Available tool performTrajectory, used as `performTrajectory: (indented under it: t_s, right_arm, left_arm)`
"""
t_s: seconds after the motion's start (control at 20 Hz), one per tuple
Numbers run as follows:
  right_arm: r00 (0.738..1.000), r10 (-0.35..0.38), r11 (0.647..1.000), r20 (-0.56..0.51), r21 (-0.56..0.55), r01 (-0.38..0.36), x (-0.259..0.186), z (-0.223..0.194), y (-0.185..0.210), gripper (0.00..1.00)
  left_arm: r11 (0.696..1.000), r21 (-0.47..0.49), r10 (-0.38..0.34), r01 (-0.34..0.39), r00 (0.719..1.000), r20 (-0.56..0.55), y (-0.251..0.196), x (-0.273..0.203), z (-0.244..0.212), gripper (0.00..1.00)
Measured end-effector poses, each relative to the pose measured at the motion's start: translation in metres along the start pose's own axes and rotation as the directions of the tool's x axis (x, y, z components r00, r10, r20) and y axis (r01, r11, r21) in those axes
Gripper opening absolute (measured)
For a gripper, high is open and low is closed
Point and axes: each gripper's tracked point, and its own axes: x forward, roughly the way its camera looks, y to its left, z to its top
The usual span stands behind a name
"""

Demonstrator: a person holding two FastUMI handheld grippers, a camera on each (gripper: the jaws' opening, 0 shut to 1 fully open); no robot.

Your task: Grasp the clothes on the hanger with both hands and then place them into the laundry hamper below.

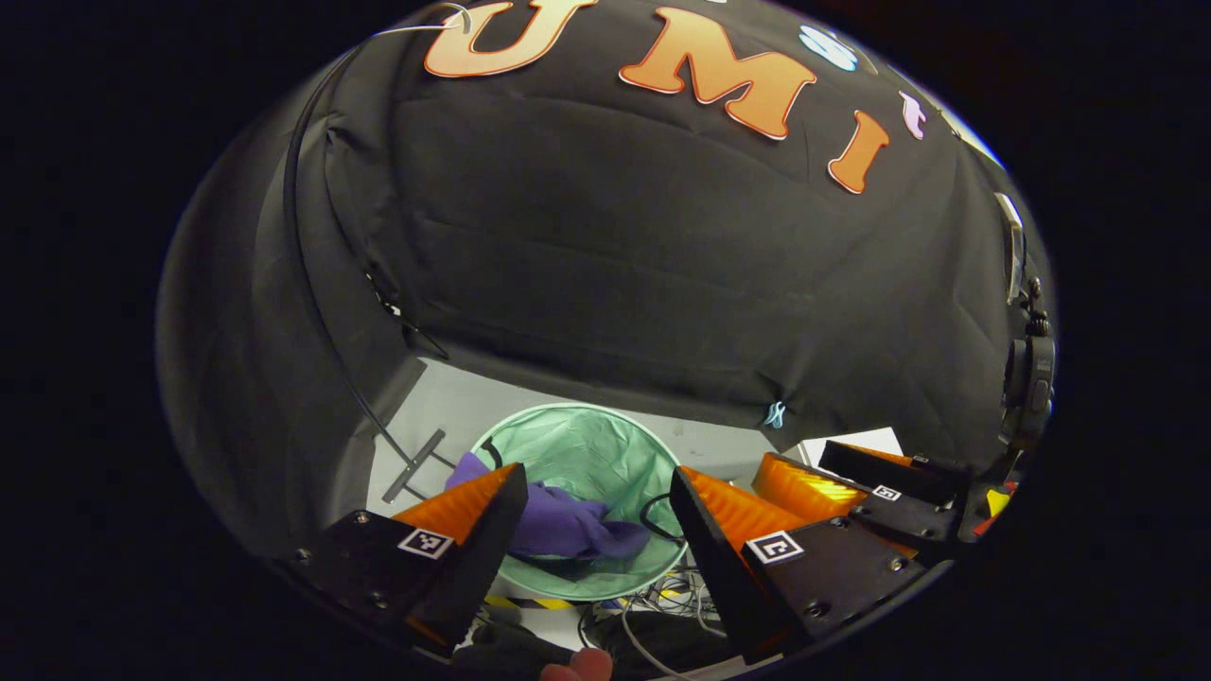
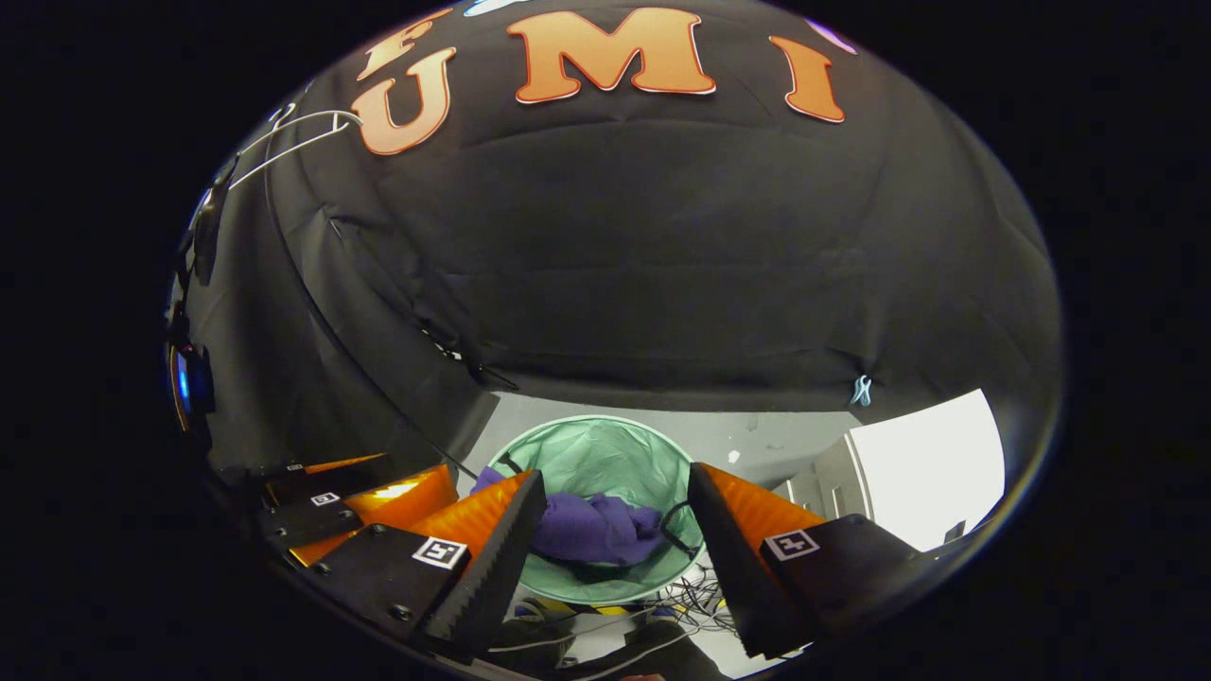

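While both grippers hang above the round pale-green fabric laundry hamper (image 1: 605,445), the crumpled purple cloth garment (image 1: 568,525) lies inside it, heaped toward the hamper's near-left side, touching the liner. A thin black cord handle (image 1: 653,518) loops at the hamper's near-right rim, just beside the garment.

Left gripper (image 1: 596,530): jaws spread wide, nothing between them, released. Hamper and garment show through the gap, well below the fingers (image 1: 492,530), no contact. The right gripper's body shows at the right edge of the left gripper view, near the left gripper, same height.

Right gripper (image 2: 615,534): jaws also spread wide, empty, released. Same hamper (image 2: 605,454) and purple garment (image 2: 591,530) seen through the gap, apart from the fingers (image 2: 501,539). The left gripper's body sits at the lower left of the right gripper view.

Hamper stands on a pale floor (image 1: 445,407) against the black cloth booth wall (image 1: 662,265). Tangle of dark and white cables (image 1: 653,605) on the floor at the hamper's near side. Thin white wire hanger (image 2: 303,128) hangs bare at upper left of the wall in the right gripper view. A fingertip (image 1: 577,668) shows at the bottom edge of the left gripper view.
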Motion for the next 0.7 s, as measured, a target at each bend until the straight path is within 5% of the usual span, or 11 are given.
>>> performTrajectory:
  t_s: [0.15,0.4,0.55,0.7]
  right_arm:
    - [0.997,0.003,1.000,0.077,0.020,-0.004,-0.013,0.019,0.001,0.99]
    - [0.956,-0.008,1.000,0.292,-0.006,0.010,-0.064,0.071,0.000,0.98]
    - [0.906,0.003,1.000,0.424,-0.011,0.002,-0.105,0.109,0.004,0.98]
    - [0.841,0.015,1.000,0.541,-0.002,-0.016,-0.153,0.149,0.006,0.98]
  left_arm:
    - [1.000,-0.013,-0.008,0.009,0.997,0.082,0.000,-0.014,0.022,0.98]
    - [0.999,-0.006,-0.046,0.049,0.969,0.243,-0.002,-0.061,0.074,0.97]
    - [0.999,0.000,-0.043,0.046,0.932,0.359,-0.002,-0.096,0.119,0.97]
    - [0.998,0.014,-0.057,0.057,0.863,0.502,-0.005,-0.142,0.165,0.97]
